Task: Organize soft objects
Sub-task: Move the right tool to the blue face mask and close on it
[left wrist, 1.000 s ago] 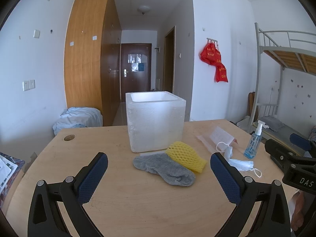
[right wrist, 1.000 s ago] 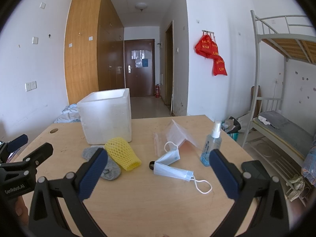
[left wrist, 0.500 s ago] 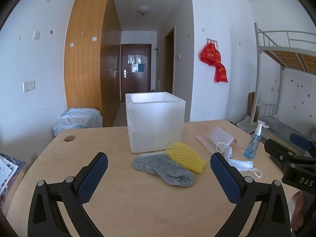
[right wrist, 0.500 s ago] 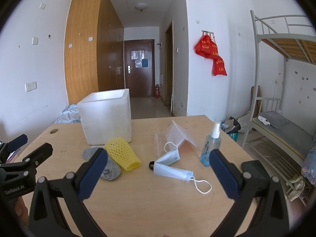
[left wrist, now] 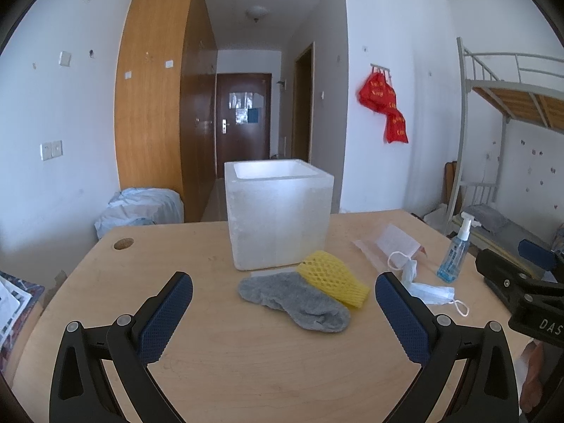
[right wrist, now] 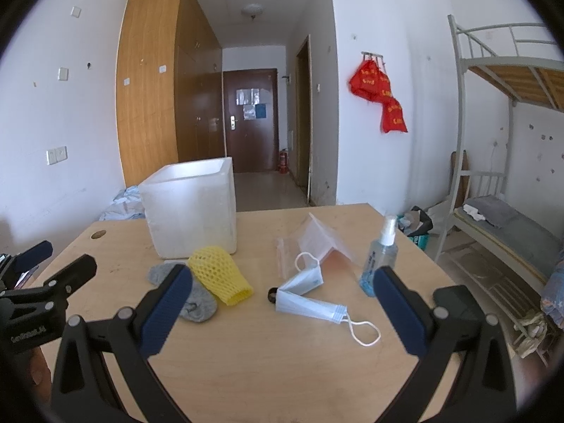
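A grey sock (left wrist: 296, 299) (right wrist: 197, 299) lies on the wooden table in front of a white foam box (left wrist: 278, 211) (right wrist: 192, 208). A yellow foam net sleeve (left wrist: 333, 278) (right wrist: 220, 275) lies against the sock's right side. Blue-white face masks (right wrist: 306, 292) (left wrist: 428, 290) lie further right. My left gripper (left wrist: 282, 313) is open and empty, held above the table just short of the sock. My right gripper (right wrist: 282, 306) is open and empty, above the table in front of the masks.
A blue spray bottle (right wrist: 379, 257) (left wrist: 456, 246) stands at the table's right side. A clear plastic bag (right wrist: 320, 239) lies behind the masks. A small black ring (right wrist: 272, 295) lies left of the masks. A cable hole (left wrist: 123, 244) is at the table's back left. A bunk bed (right wrist: 511, 211) stands to the right.
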Demonstrator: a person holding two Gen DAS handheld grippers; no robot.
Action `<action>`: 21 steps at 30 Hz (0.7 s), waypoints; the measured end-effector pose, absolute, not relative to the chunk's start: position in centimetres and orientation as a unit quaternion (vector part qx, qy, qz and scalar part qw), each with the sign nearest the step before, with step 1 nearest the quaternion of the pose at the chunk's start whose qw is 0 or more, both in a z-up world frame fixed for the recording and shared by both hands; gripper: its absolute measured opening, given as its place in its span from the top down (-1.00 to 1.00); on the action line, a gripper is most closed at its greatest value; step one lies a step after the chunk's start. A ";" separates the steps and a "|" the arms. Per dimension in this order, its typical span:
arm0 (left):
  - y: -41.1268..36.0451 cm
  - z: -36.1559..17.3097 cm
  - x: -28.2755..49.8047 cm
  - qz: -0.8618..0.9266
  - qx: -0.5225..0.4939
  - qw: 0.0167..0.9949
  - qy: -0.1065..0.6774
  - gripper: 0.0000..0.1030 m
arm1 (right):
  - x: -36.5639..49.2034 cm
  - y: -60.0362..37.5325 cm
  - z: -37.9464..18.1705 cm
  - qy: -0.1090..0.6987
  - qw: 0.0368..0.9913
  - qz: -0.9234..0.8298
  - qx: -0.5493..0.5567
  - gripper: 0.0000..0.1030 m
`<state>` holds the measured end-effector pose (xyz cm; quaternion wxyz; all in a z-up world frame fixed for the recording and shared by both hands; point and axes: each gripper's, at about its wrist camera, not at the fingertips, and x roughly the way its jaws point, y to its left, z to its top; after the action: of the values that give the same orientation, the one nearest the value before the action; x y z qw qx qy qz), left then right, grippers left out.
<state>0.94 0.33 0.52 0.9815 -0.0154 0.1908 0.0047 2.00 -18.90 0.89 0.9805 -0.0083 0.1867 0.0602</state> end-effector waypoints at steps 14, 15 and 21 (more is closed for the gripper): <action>0.2 -1.0 8.0 -0.006 -0.017 0.963 0.270 -1.00 | 7.7 -20.8 -1.4 0.281 0.957 0.069 -0.030 -1.00; 0.1 -1.3 8.3 -0.005 -0.016 0.962 0.274 -1.00 | 8.2 -20.9 -1.7 0.288 0.954 0.075 -0.031 -1.00; 0.2 -2.6 10.9 -0.002 -0.018 0.954 0.299 -1.00 | 10.2 -20.5 -3.3 0.332 0.937 0.105 -0.041 -1.00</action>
<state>10.89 0.18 -2.60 0.9541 -0.0182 0.2989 -0.0019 10.25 -20.45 -3.31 0.9366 -0.0407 0.3318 0.1047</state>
